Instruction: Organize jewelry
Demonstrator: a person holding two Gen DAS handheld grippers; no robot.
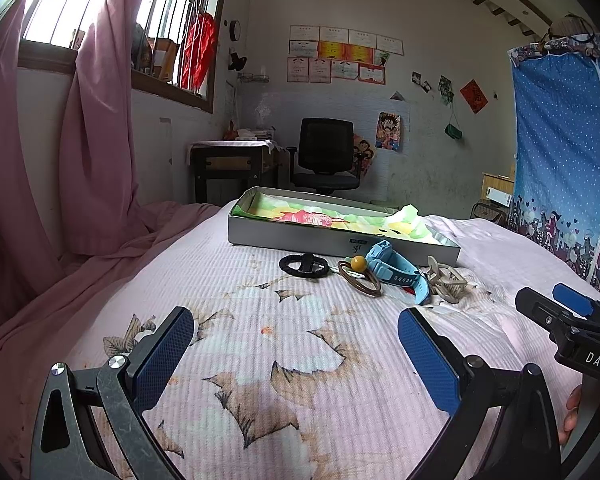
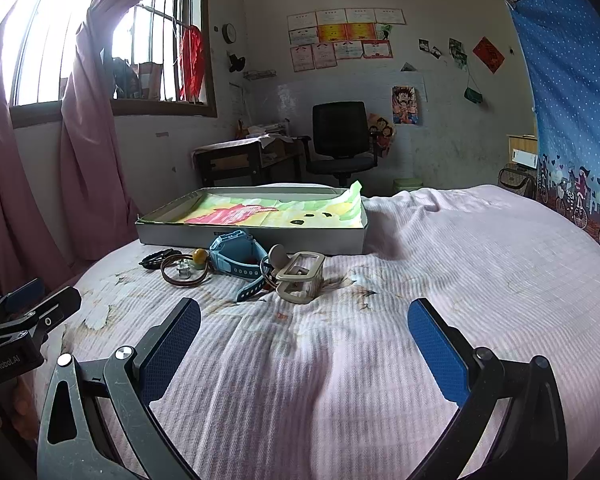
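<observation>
right wrist: ribbed pink bedspread (image 2: 440,248), boxy beige hair clip (image 2: 302,276).

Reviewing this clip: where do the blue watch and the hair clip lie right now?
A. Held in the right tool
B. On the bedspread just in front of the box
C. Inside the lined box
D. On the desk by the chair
B: the blue watch and the hair clip rest on the bedspread in front of the box, and both tools are open and hold nothing.
</observation>
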